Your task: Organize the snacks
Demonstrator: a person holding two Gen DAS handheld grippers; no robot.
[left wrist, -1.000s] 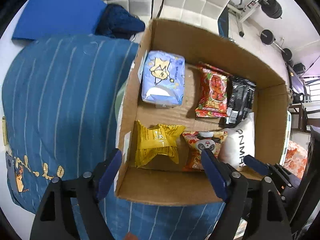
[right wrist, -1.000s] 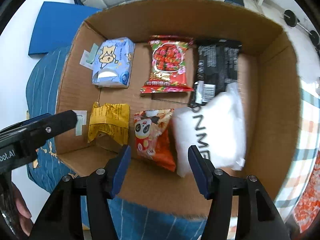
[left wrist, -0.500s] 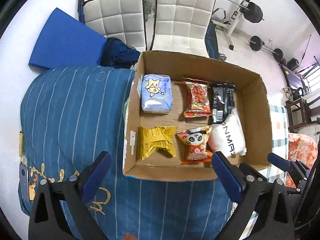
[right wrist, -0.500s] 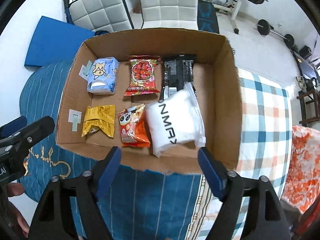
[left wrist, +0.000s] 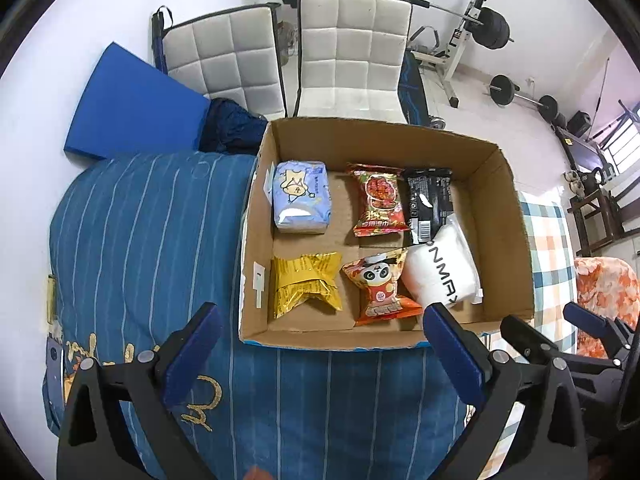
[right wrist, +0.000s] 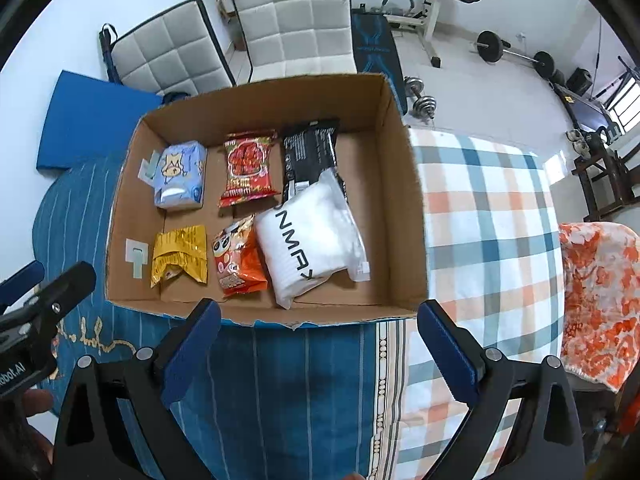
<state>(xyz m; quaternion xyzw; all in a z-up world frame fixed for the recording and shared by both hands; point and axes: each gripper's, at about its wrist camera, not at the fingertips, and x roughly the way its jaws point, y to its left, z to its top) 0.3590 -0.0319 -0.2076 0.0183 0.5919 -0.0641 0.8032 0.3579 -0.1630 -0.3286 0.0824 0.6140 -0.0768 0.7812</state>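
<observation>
An open cardboard box (left wrist: 500, 216) (right wrist: 404, 216) rests on the bed. Inside lie a light-blue pack (left wrist: 301, 197) (right wrist: 180, 180), a red snack bag (left wrist: 379, 200) (right wrist: 249, 168), a black packet (left wrist: 428, 196) (right wrist: 310, 152), a gold packet (left wrist: 306, 283) (right wrist: 180, 255), a panda snack bag (left wrist: 380, 286) (right wrist: 237, 256) and a white pouch (left wrist: 440, 272) (right wrist: 310, 236) leaning on the black packet. My left gripper (left wrist: 320, 344) hangs open in front of the box, holding nothing. My right gripper (right wrist: 318, 340) is open too, back from the box's near wall.
A blue striped blanket (left wrist: 152, 220) covers the bed's left, a plaid sheet (right wrist: 488, 216) its right, with an orange floral cloth (right wrist: 596, 296) beyond. Two white chairs (left wrist: 352, 52), a blue mat (left wrist: 136, 112) and weight gear (right wrist: 516, 56) stand behind.
Both grippers have pulled back and up from the box, so it looks smaller. The white pouch, blurred a second ago, lies still in the box. Both jaws stand wider.
</observation>
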